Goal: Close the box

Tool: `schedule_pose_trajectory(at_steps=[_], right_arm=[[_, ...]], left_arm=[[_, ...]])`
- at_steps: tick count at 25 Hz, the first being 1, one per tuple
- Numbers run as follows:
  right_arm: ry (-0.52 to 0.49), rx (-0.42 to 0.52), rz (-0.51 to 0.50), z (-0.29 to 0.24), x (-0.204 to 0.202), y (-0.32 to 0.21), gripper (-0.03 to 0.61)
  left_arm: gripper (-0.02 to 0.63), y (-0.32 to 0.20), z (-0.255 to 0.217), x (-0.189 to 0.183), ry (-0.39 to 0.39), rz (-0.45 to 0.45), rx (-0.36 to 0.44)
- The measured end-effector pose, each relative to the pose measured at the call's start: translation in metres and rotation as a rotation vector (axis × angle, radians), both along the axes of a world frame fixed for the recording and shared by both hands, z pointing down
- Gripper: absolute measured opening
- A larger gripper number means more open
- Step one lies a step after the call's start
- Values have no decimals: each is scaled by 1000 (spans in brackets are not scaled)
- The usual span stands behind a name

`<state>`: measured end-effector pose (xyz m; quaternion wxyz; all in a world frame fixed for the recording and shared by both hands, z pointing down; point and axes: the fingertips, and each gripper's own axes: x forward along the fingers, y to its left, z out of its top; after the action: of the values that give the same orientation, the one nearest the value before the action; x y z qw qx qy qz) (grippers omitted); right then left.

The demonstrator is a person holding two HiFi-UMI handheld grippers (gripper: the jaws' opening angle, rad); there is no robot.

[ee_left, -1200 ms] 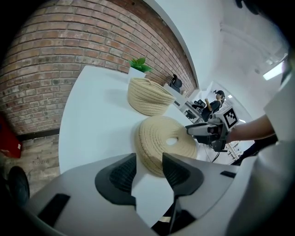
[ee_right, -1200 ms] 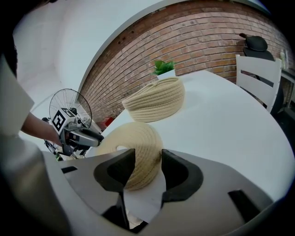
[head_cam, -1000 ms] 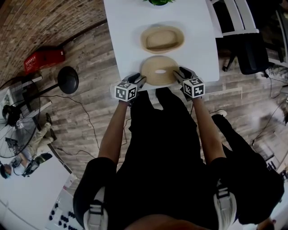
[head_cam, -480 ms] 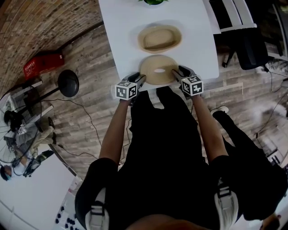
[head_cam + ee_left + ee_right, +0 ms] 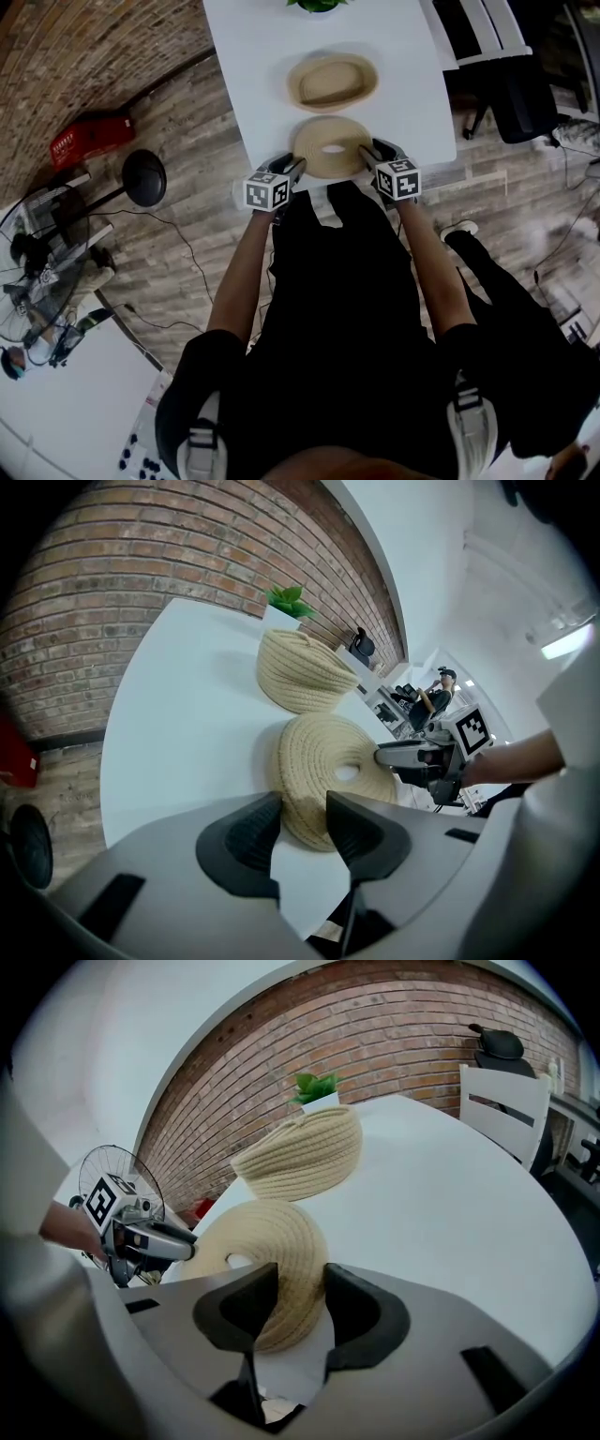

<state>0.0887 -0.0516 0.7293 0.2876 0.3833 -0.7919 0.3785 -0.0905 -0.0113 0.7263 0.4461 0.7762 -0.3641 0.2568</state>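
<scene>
A round woven rope lid (image 5: 328,147) with a centre hole lies flat on the white table (image 5: 253,56), near its front edge. Behind it stands the open woven basket (image 5: 330,82). My left gripper (image 5: 295,161) is at the lid's left rim and my right gripper (image 5: 367,150) at its right rim. In the left gripper view the jaws (image 5: 302,803) have just been closing, and the lid's rim (image 5: 328,761) fills the gap between them. In the right gripper view the jaws (image 5: 300,1279) have also been closing, and the rim (image 5: 272,1232) touches both pads.
A small potted plant (image 5: 317,5) stands at the table's far edge behind the basket. A white chair (image 5: 502,1101) sits at the table's right side. On the wooden floor to the left are a round black base (image 5: 142,178) and a red crate (image 5: 89,136).
Both grippers' jaws have narrowed around the lid's rim. The lid, the basket and both hands have stayed in place.
</scene>
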Motion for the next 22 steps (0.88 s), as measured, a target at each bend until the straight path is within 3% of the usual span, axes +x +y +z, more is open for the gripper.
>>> schedule_pose_trajectory(at_steps=[9, 22], right_arm=[[-14, 14, 106, -13, 0, -1, 147], [-46, 47, 227, -48, 15, -10, 146]], left_arm=[[144, -4, -12, -3, -9, 29, 20], [137, -12, -47, 7, 60, 103, 55]])
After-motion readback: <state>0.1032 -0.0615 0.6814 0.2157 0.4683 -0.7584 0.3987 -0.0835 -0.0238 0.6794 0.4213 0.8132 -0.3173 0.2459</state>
